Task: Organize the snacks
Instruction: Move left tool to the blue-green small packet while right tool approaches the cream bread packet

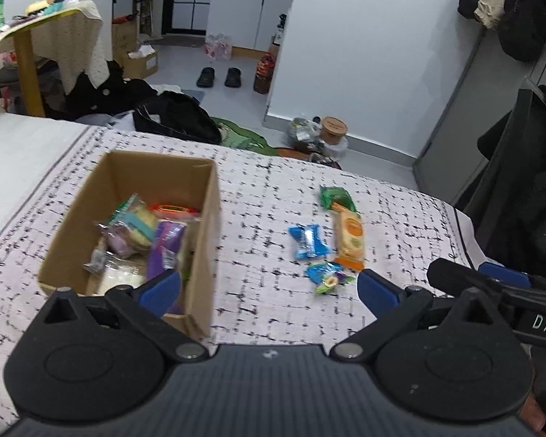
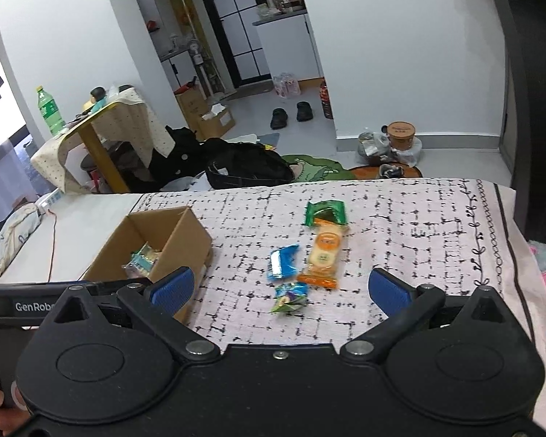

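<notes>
Four wrapped snacks are left loose on the bed's checked cover, to the right of the box, in which several packets are already heaped. The nearest is a small blue-green packet, seen just ahead of the right tool; beyond it lie a blue packet, an orange cracker pack and a green packet partly under the cracker pack's far end.

Both tools are spread wide and nothing is held: the left tool hovers by the box's near right corner.

All are judged light, in thin, slick, crinkly film. The small packets can be pinched across the middle; the crimped ends would likely slip. The cracker pack is probably brittle inside, so a gentle grip across its narrow width is advised.
</notes>
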`<state>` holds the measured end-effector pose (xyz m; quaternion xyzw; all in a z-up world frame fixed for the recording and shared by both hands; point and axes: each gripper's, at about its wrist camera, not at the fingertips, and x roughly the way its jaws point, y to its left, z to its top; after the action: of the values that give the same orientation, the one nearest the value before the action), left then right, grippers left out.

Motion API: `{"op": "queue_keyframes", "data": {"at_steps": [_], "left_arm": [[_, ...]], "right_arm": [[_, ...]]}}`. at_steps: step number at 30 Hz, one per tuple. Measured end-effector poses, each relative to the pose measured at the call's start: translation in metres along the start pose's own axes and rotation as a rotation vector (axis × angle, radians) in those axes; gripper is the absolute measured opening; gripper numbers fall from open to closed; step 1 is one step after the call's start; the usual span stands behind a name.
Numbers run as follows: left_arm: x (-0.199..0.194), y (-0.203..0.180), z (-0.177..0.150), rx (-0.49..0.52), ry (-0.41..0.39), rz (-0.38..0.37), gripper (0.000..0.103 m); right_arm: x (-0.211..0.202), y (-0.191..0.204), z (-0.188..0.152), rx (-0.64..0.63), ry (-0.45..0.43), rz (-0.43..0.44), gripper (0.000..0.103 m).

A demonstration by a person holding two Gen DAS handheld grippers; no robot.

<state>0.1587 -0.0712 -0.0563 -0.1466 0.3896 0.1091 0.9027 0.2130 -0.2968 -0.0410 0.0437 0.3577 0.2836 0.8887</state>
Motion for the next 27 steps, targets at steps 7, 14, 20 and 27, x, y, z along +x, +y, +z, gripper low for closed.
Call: {"op": "queue_keyframes", "data": {"at_steps": [7,14,20,27], "left_arm": [[0.021,-0.011,-0.003,-0.036,0.024,-0.047,0.102],[0.045,-0.018,-0.002,-0.075,0.045,-0.076,0.099],[0.071,-0.023,-0.004,-0.107,0.071,-0.11,0.088],[0.107,-0.022,-0.007,-0.148,0.114,-0.131,0.077]], "right_arm": [[0.005,-0.017,0.005,0.043,0.023,0.003,0.102],[0.021,-0.031,0.01,0.095,0.068,0.0,0.096],[0.039,-0.03,0.011,0.088,0.112,-0.026,0.091],[0.052,-0.03,0.017,0.075,0.126,-0.071,0.087]]}}
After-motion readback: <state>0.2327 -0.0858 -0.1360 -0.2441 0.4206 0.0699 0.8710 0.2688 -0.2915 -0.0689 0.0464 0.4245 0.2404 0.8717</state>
